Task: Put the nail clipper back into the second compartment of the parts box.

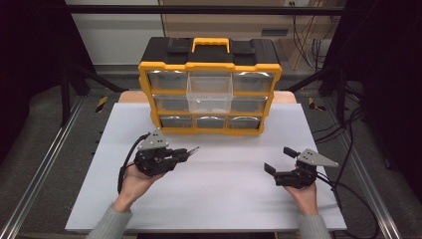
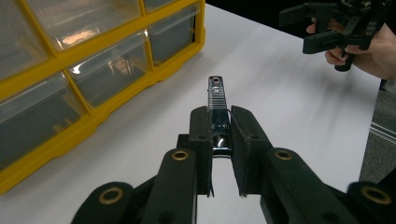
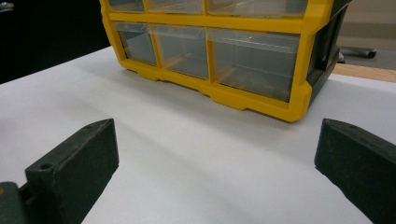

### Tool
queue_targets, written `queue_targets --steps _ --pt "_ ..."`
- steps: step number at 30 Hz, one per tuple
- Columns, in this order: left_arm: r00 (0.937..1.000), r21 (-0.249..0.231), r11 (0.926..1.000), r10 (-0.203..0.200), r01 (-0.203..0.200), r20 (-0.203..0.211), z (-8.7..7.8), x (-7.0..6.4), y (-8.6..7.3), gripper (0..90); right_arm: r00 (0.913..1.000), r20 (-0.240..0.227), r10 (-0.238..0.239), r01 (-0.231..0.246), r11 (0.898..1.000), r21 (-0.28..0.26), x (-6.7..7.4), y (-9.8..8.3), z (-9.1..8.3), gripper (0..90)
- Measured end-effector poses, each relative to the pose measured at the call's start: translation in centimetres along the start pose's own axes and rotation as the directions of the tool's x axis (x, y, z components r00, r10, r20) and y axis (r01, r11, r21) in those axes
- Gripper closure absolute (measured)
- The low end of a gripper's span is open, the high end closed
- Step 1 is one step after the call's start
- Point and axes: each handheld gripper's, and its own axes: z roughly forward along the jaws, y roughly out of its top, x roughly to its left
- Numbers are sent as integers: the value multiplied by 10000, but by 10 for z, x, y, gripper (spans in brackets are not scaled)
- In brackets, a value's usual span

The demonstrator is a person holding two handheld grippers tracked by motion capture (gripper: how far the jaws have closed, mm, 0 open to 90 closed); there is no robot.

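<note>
A small shiny metal nail clipper is pinched between the jaws of my left gripper, and its front end sticks out past the fingertips. In the high view the left gripper hovers over the left half of the white board, the nail clipper pointing right. My right gripper stands open at the right of the board with nothing between its fingers. A yellow and black drawer organizer stands at the back.
The organizer's clear middle top drawer is pulled out towards me; the other drawers sit flush. The white board lies on a wooden table. Metal rails run along both sides, and cables trail off at the right.
</note>
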Motion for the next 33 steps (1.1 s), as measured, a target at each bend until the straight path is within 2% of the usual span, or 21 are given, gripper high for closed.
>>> queue_targets --steps 27,33 --pt "9990 -640 9969 445 -449 -84 -12 -5 50 791 10000 -23 10 -10 10000 12 0 0 0 3" --pt "9988 -760 9959 483 -489 -101 -15 -6 57 791 10000 -16 4 -4 10000 10 0 0 0 3"
